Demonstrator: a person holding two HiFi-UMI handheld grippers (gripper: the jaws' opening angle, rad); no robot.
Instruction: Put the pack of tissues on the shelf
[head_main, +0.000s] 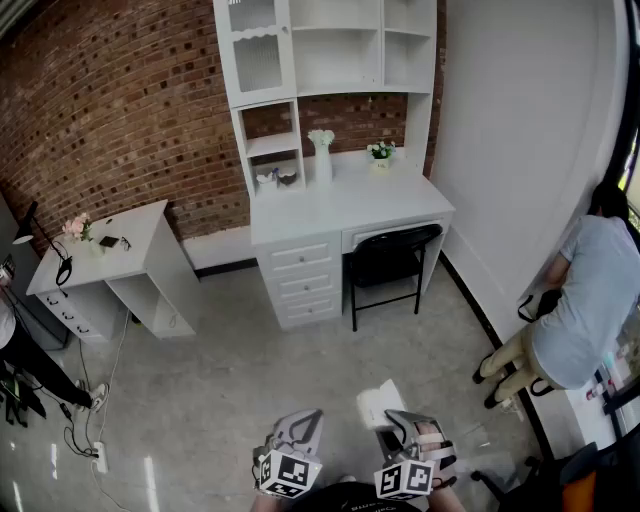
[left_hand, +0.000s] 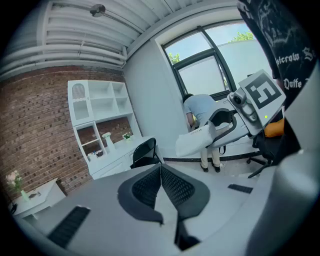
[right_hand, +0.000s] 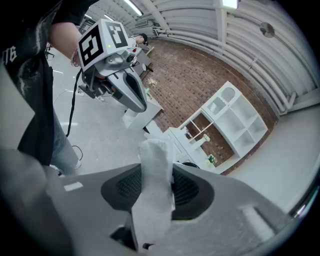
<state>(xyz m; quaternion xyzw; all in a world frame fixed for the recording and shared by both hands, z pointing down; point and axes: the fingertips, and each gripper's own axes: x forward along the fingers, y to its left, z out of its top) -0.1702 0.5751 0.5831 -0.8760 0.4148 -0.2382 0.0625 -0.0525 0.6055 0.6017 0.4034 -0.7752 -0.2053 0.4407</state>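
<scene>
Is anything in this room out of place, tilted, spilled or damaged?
Nothing stands out. The vase stands upright on the white desk, the black chair is tucked under it, and the pack of tissues sits in the right claw.

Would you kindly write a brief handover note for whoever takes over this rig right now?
Left gripper: shut, empty.
Right gripper: shut on the soft white pack of tissues, held in the air.
The white shelf unit stands across the grey floor, against the red brick wall.
Done: pack is in hand.
Left: carry it to the shelf unit, set it on a shelf, release.
</scene>
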